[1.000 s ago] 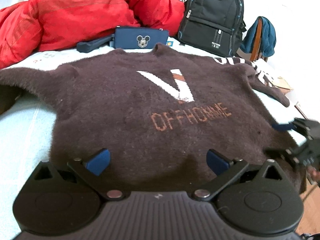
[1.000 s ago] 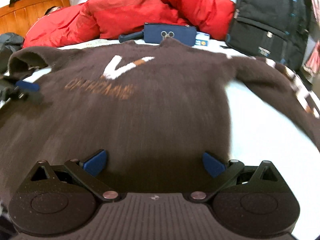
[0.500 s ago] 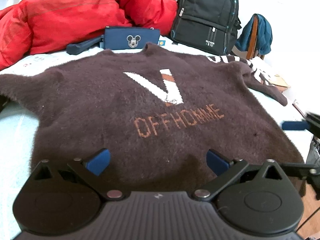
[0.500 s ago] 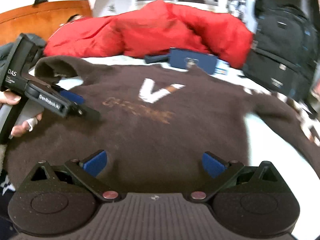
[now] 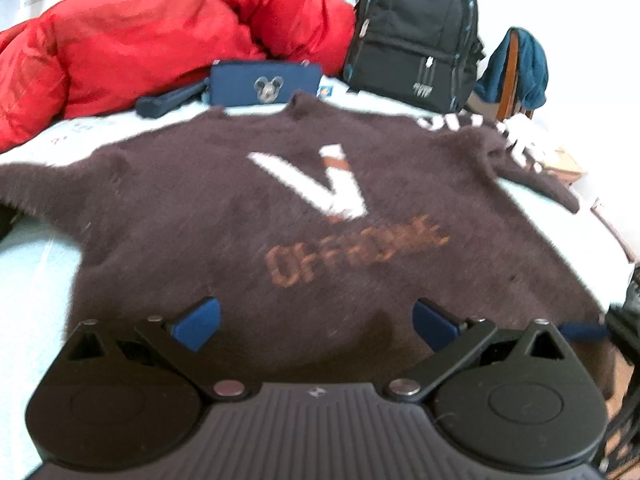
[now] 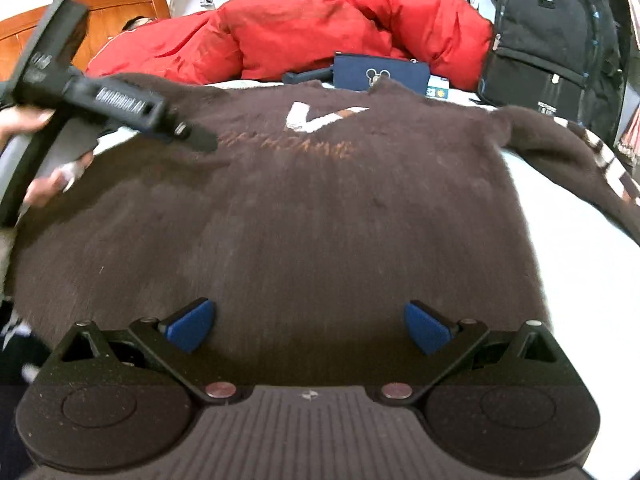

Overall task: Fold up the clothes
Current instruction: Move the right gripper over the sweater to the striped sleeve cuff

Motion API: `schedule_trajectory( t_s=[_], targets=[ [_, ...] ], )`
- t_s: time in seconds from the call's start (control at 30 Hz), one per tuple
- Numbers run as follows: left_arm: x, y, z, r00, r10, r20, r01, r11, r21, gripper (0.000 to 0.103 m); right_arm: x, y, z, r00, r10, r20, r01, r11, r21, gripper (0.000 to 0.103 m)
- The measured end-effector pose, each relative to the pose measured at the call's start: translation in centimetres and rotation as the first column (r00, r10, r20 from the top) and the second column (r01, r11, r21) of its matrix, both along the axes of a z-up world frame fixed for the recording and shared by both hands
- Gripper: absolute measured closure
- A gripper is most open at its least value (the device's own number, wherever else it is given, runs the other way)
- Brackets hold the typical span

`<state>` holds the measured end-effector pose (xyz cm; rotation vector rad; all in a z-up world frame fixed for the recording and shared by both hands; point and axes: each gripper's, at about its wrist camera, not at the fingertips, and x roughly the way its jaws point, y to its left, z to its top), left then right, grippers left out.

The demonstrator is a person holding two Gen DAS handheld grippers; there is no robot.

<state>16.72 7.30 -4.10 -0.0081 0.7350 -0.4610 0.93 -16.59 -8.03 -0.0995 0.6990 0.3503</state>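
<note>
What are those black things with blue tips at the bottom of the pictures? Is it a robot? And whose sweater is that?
It isn't a robot. A person holds a grabbing tool in each hand, and each tool has a small camera looking out along its two fingers. One picture comes from the left gripper, the other from the right gripper. The blue tips are the finger pads. Both tools are open and hold nothing. In the right tool's picture you can see the other tool with the person's hand around it. A fuzzy brown sweater with a white V lies spread flat on a pale bed, ready for folding. I can't tell whose it is. Behind it are a red jacket, a blue pouch and a black backpack.
</note>
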Motion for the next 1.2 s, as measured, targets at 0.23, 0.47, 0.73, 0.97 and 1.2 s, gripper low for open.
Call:
schedule_trajectory(
  t_s=[0.23,0.47,0.73,0.97,1.2],
  targets=[
    [-0.6,-3.7,-0.6,0.995,-0.096,0.006,0.096,0.995,0.022,0.001,0.7,-0.2,1.5,1.0,-0.017,-0.021,0.017,1.0,0.008,0.0],
    [-0.2,-4.0,-1.2,0.998,-0.058,-0.005,0.058,0.995,0.08,0.001,3.9,-1.4,2.3,0.999,-0.038,-0.015,0.039,0.997,0.069,0.0],
    [-0.7,-5.4,-1.3,0.996,-0.091,0.003,0.091,0.991,0.103,0.001,3.0,-5.9,2.3,0.996,-0.078,-0.041,0.084,0.983,0.164,0.0],
    [-2.0,-7.0,-0.8,0.987,-0.156,0.038,0.152,0.984,0.095,0.001,4.6,-14.4,3.7,0.945,-0.328,-0.003,0.318,0.913,0.254,0.0],
    [-2.3,-9.1,-1.5,0.98,-0.193,0.04,0.185,0.97,0.155,0.001,7.9,-21.0,1.4,0.896,-0.433,-0.099,0.44,0.833,0.335,0.0]
  ],
)
